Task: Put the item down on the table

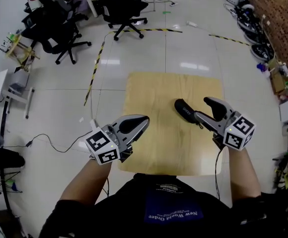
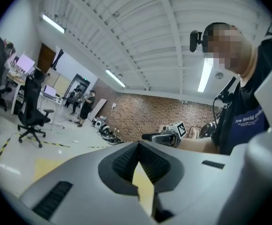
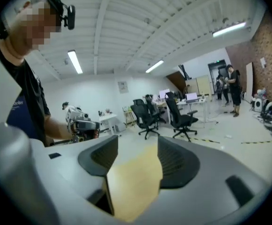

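A small square wooden table stands right in front of me with nothing lying on it. At its front left edge my left gripper has its jaws pressed together at the tips and holds nothing; in the left gripper view only a sliver of table shows below the touching pads. Over the table's right half my right gripper is open, its two dark fingers spread apart. Bare tabletop shows between them in the right gripper view. No item is in either gripper.
Black office chairs stand beyond the table at the far left. Yellow-black tape runs across the tiled floor and a cable lies at the left. Clutter lines the brick wall at the right. People stand far off.
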A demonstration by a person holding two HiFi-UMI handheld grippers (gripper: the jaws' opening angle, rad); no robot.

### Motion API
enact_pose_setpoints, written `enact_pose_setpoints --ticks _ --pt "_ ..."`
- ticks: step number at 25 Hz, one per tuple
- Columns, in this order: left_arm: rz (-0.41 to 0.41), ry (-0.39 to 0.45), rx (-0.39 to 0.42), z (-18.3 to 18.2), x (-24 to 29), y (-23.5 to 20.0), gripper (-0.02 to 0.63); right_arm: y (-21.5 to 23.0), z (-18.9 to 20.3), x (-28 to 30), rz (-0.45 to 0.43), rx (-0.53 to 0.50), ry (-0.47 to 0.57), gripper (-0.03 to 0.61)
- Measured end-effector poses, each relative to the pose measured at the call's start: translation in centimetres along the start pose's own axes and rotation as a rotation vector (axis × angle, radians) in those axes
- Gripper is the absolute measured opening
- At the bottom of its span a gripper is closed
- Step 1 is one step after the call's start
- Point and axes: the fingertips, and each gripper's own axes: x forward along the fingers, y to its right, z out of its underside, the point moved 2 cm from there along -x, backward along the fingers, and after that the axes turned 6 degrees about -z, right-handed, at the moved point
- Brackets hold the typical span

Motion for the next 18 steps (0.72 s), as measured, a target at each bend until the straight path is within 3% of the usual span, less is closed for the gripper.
enact_pose_setpoints --ticks 4,8,12,18 --pt "0.011 0.095 0.090 -6.7 -3.4 3.2 0.003 -5.5 -6.8 -3.1 -0.031 -0.023 0.189 0.141" --pt "0.044 0.186 0.166 -10.5 -6.5 6.3 0.003 -9.7 -8.8 -4.5 -0.019 -0.095 0.237 0.003" --pt "0.055 0.215 0.201 -11.1 -8.3 8.3 0.003 -11.9 -8.3 -5.2 -0.025 -0.068 0.264 -0.009" --pt "0.066 0.198 0.177 -9.3 -8.9 9.0 0.003 -11.9 -6.4 -5.0 -0.033 0.031 0.303 -0.012"
